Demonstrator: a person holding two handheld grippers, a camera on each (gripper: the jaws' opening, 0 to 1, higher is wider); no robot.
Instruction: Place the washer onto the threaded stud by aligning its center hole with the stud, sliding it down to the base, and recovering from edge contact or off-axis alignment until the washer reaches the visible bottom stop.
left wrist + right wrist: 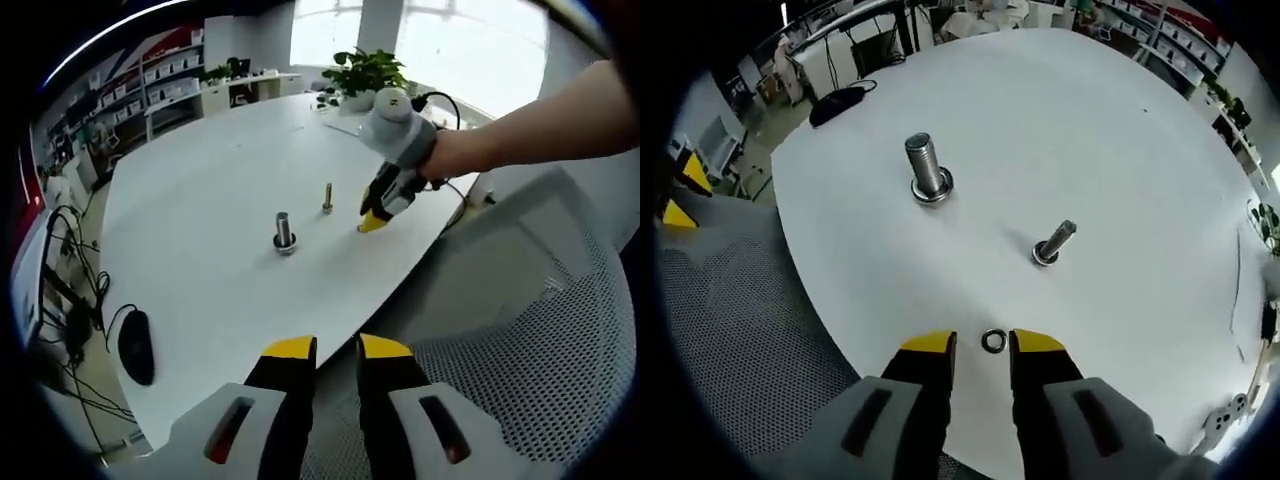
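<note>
I am holding my right gripper point(983, 352) low over the near edge of the white round table point(1120, 130), my bare forearm point(545, 125) reaching in from the side and angling the tool down toward the top. In the left gripper view the right gripper's yellow tips are hovering just above or touching the table near its edge; I cannot tell which. Its jaws are standing parted by a narrow gap and gripping nothing. The small dark metal washer point(993, 341) is lying flat on the table right in that gap, level with the yellow fingertips point(930, 343), and I cannot tell whether either tip is touching it.

Further in from the edge, the slim threaded stud with a brass-coloured shank point(1054, 243) is standing on its base, well apart from the washer. Beyond it, toward the middle of the table, the thicker steel bolt with a flanged base point(927, 169) is standing upright.

I am keeping my left gripper point(337, 349) back off the table, over the grey mesh seat of a chair point(540, 370), its jaws slightly apart and carrying nothing. A black computer mouse point(136, 346) is sitting at the table's far edge.
</note>
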